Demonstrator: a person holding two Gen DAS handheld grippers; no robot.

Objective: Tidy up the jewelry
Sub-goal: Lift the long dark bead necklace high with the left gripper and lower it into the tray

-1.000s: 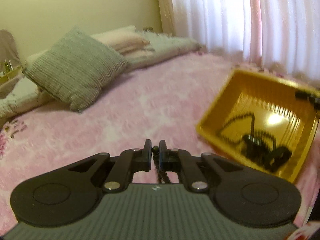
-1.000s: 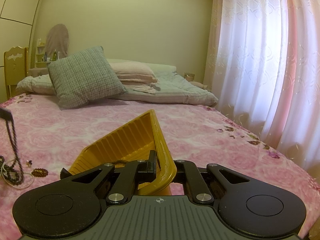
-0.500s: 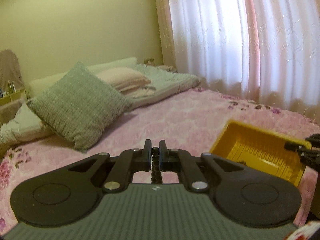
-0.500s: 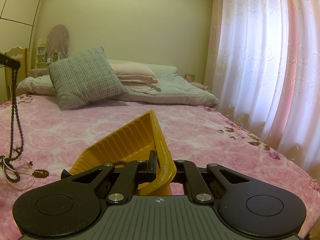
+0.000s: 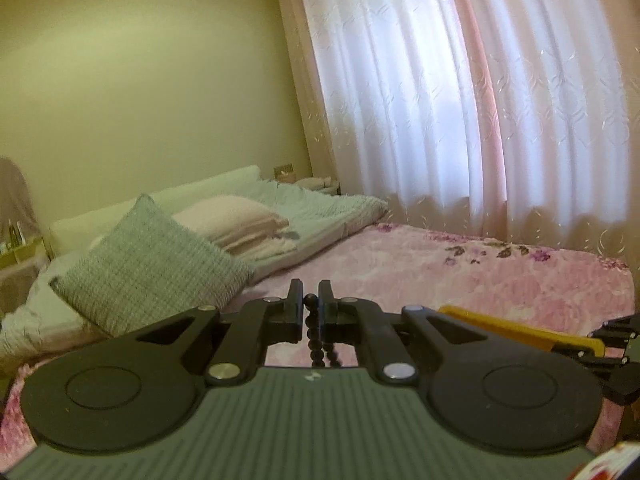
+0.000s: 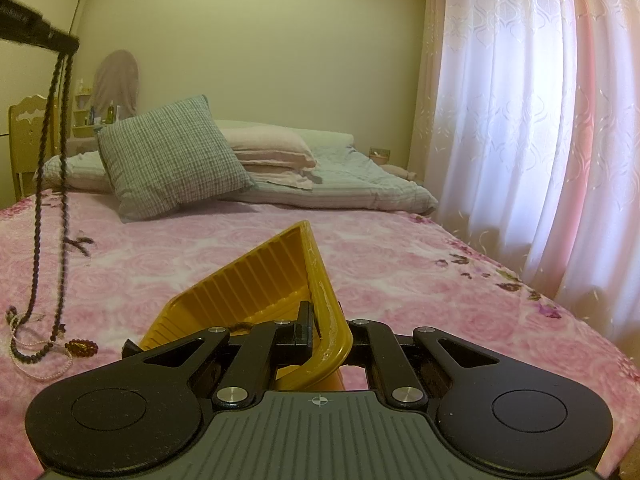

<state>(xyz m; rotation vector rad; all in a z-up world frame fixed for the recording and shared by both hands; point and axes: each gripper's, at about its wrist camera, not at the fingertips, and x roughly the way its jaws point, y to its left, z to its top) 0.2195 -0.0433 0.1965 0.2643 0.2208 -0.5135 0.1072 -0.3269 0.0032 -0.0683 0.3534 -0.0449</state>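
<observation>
One dark bead necklace (image 6: 48, 184) dangles above the pink bedspread (image 6: 400, 264).
The left gripper (image 5: 310, 300) pinches its top bead; its lower end rests among jewelry (image 6: 44, 354). The right gripper (image 6: 326, 330) clamps the yellow tray's (image 6: 260, 280) rim.

The left tongs' body hides most of the yellow tray (image 5: 520, 330); only its rim peeks out. The dark bead necklace (image 5: 316, 340) drops out of sight behind the same tongs. The tray's inside (image 6: 256, 284) is mostly hidden by the right tongs. The small bottles (image 6: 102, 114) far back are too tiny to tell.
</observation>
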